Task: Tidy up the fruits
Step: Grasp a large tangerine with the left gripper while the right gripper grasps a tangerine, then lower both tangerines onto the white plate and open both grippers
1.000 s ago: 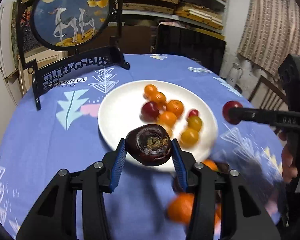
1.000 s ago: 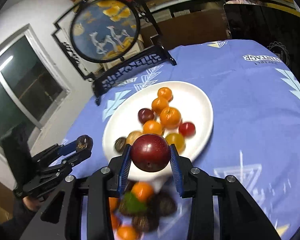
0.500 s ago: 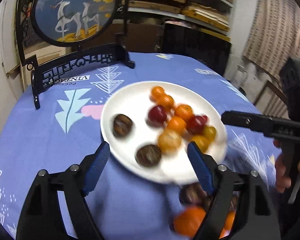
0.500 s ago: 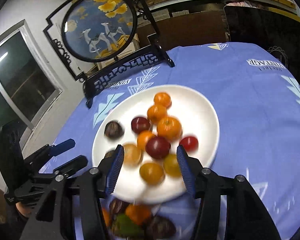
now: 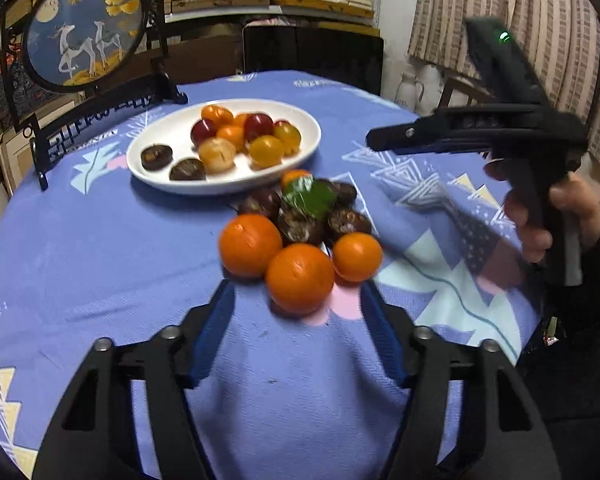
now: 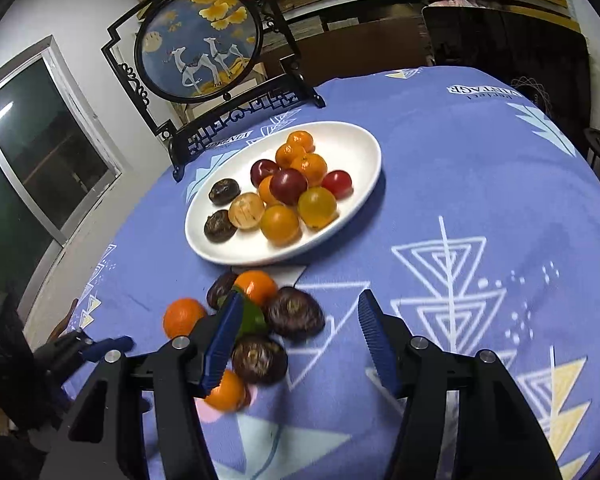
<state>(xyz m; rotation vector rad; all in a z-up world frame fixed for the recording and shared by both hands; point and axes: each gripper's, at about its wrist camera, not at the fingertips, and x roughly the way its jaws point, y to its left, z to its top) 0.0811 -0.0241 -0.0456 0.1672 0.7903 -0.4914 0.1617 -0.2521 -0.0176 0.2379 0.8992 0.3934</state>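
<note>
A white plate (image 5: 160, 178) (image 6: 364, 140) on the blue cloth holds oranges, red and yellow fruits and two dark brown fruits (image 5: 156, 157). In front of it lies a loose pile: three oranges (image 5: 300, 278), several dark fruits (image 5: 300, 226) (image 6: 294, 312) and a green leaf (image 5: 312, 198). My left gripper (image 5: 297, 286) is open, its jaws closing, with nothing between the pads; the nearest orange sits just beyond its tips. My right gripper (image 6: 300, 296) (image 5: 374, 138) is open and still opening, empty, its left finger over the pile.
A round deer picture on a black stand (image 5: 86, 32) (image 6: 200, 46) stands behind the plate. A person's hand (image 5: 560, 208) holds the right gripper at the table's right edge. A dark chair (image 5: 312, 52) is at the far side, a window (image 6: 20, 160) on the left.
The left gripper let go of a dark fruit and the right a red fruit, both onto the plate. Both opened and pulled back to the loose pile.
</note>
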